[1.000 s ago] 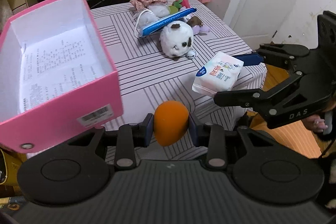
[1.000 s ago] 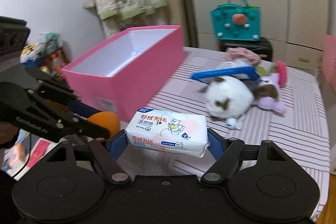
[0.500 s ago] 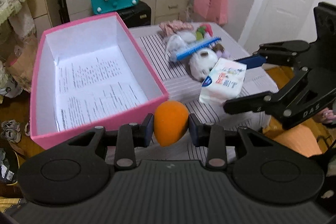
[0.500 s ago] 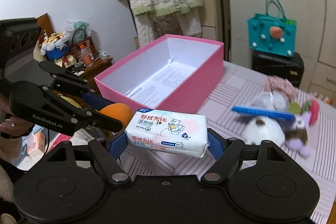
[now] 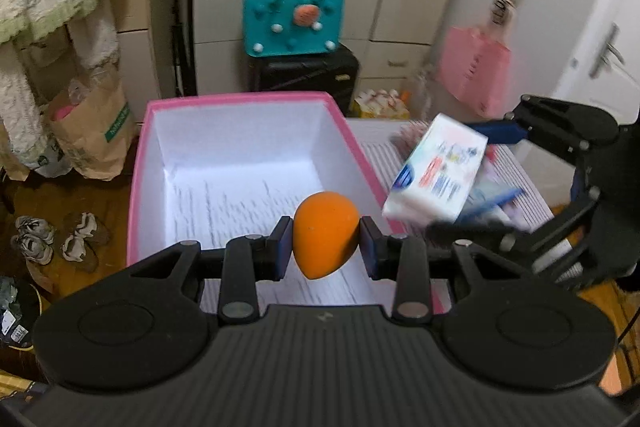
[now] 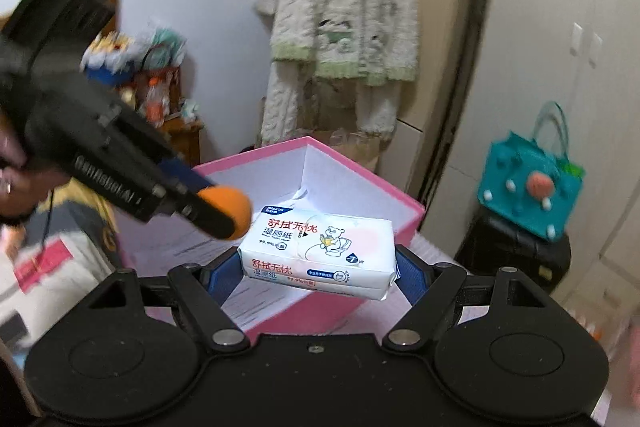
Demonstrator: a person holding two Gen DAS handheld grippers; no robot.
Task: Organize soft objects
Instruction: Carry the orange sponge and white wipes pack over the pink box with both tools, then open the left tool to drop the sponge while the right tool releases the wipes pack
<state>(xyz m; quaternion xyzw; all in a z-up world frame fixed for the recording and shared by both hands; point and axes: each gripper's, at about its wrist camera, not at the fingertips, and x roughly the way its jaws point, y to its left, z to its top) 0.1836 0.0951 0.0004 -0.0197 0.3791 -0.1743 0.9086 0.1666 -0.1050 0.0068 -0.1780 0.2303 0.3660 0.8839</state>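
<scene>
Orange sponge (image 5: 325, 234), egg-shaped, sitting pinched between the blue pads of the left gripper (image 5: 325, 247) and hanging over the near end of the pink box (image 5: 138, 187); a second ago hanging over the striped tablecloth (image 5: 524, 179) with the box off to the left and tilted in the view, now facing straight down into its open white inside

Wet-wipe pack (image 6: 318, 251) sitting clamped end to end in the right gripper (image 6: 318, 269), jaws spread wide around it, hovering above the box's near right corner; a second ago hanging over the table with the white plush toy just behind it, that toy and the heap around it now gone from both views

Both tongs now crowding together at the box, the sponge showing just left of the pack in the right wrist view, the pack showing just right of the sponge and blurred in the left wrist view

Counting: one orange sponge, one wipe pack, one pink box lined with printed paper (image 5: 224, 203), two grippers, one teal handbag (image 5: 294, 21) on a black case (image 5: 304, 75), one pink bag (image 5: 474, 73) hanging by the door, one fluffy cream garment (image 6: 344, 15) hanging on the wall
</scene>
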